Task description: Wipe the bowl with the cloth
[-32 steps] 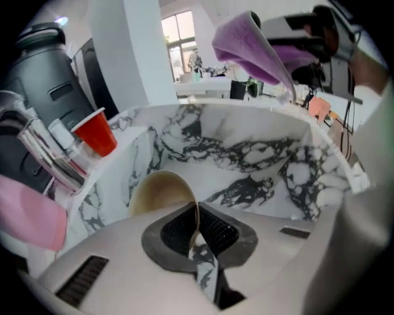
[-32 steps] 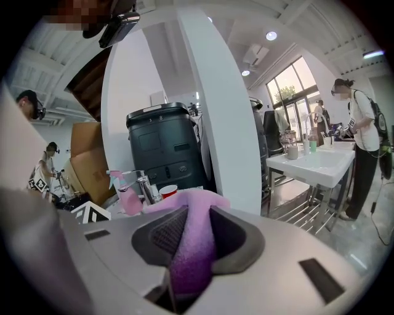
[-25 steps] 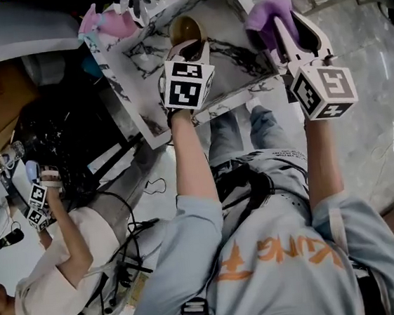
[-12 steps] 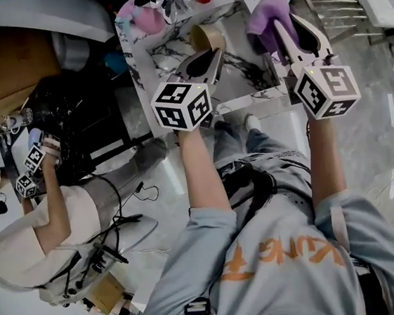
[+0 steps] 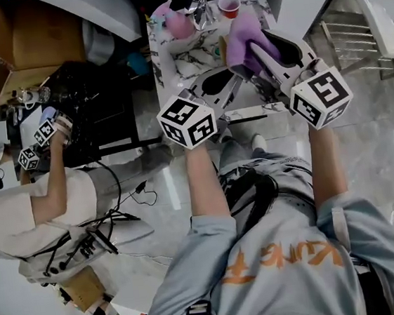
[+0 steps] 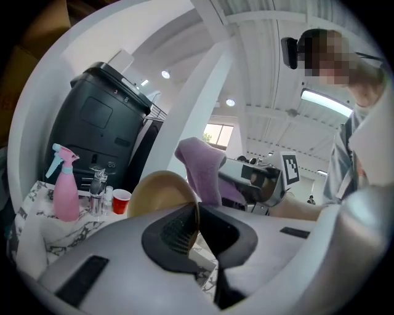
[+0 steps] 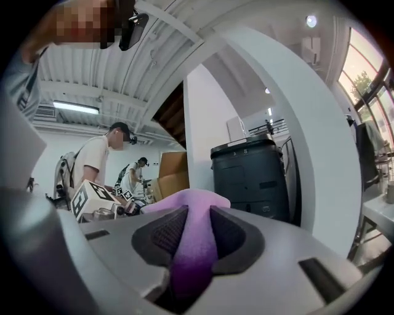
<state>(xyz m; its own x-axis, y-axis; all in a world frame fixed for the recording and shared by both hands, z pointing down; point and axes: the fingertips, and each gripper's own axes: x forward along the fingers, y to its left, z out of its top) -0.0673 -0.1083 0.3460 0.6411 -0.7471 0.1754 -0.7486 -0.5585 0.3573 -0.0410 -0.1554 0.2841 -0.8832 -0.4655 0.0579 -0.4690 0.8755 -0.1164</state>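
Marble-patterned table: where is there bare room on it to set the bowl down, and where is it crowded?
Bare marble lies on the white marble-patterned table between the pink spray bottle and the left gripper, which holds the tan bowl. The far edge is crowded: spray bottle, shiny metal item, red plastic cup.

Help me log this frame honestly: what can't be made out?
- Left gripper view: whether the cloth touches the bowl; the bowl, clamped in the left gripper, hides where they meet.
- Head view: most of the bowl, covered by cloth and left gripper.
- Right gripper view: the bowl; the cloth in the right gripper blocks the middle.
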